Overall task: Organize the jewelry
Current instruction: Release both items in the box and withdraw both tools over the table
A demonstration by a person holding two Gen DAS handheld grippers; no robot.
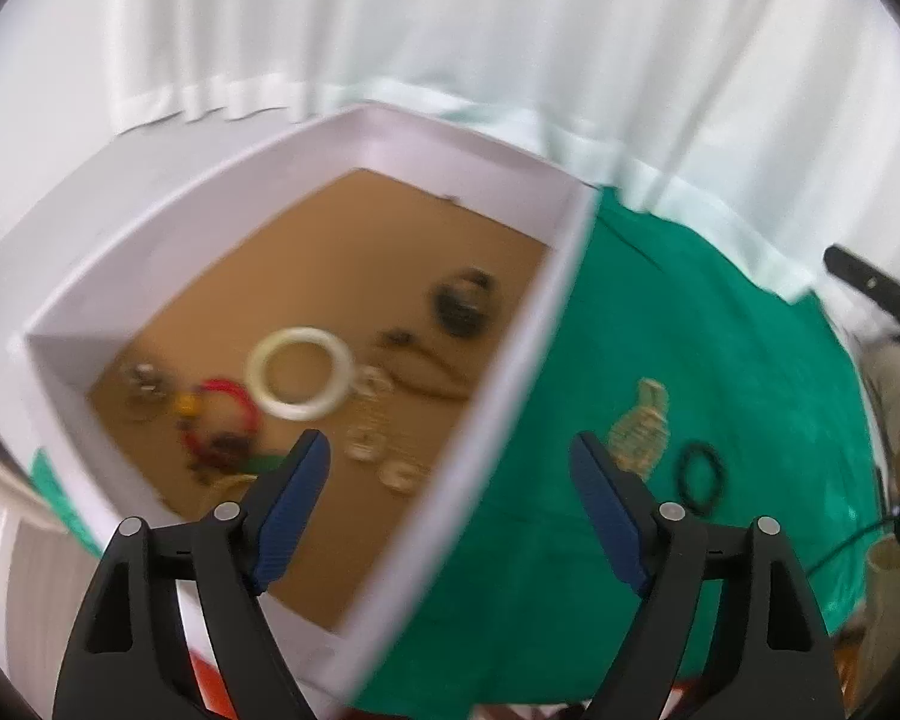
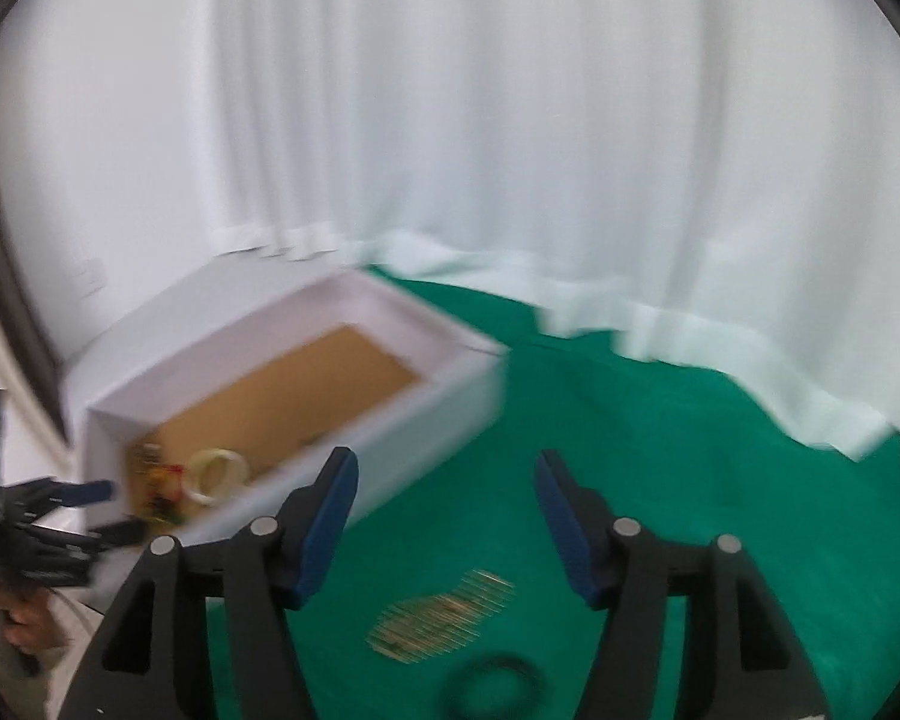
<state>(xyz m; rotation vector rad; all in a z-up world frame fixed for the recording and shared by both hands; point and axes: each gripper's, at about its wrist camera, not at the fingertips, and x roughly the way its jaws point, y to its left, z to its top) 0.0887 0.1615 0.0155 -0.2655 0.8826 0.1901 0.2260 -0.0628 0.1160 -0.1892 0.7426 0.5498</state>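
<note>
A white box [image 1: 282, 192] with a brown floor holds jewelry: a white bangle [image 1: 300, 372], a red beaded bracelet [image 1: 228, 414], pale small rings [image 1: 366, 444] and a dark piece [image 1: 462, 300]. My left gripper [image 1: 450, 456] is open and empty above the box's right wall. On the green cloth [image 1: 720, 348] lie a gold mesh piece [image 1: 639, 426] and a black ring [image 1: 699, 474]. My right gripper [image 2: 444, 480] is open and empty above the gold mesh piece [image 2: 444, 618] and the black ring [image 2: 498, 684]. The box [image 2: 390, 420] stands to its left.
White curtains [image 2: 510, 120] hang behind the table. The left gripper [image 2: 60, 510] shows at the left edge of the right wrist view. A dark strap [image 1: 870, 288] and a person's clothing lie at the right edge of the left wrist view.
</note>
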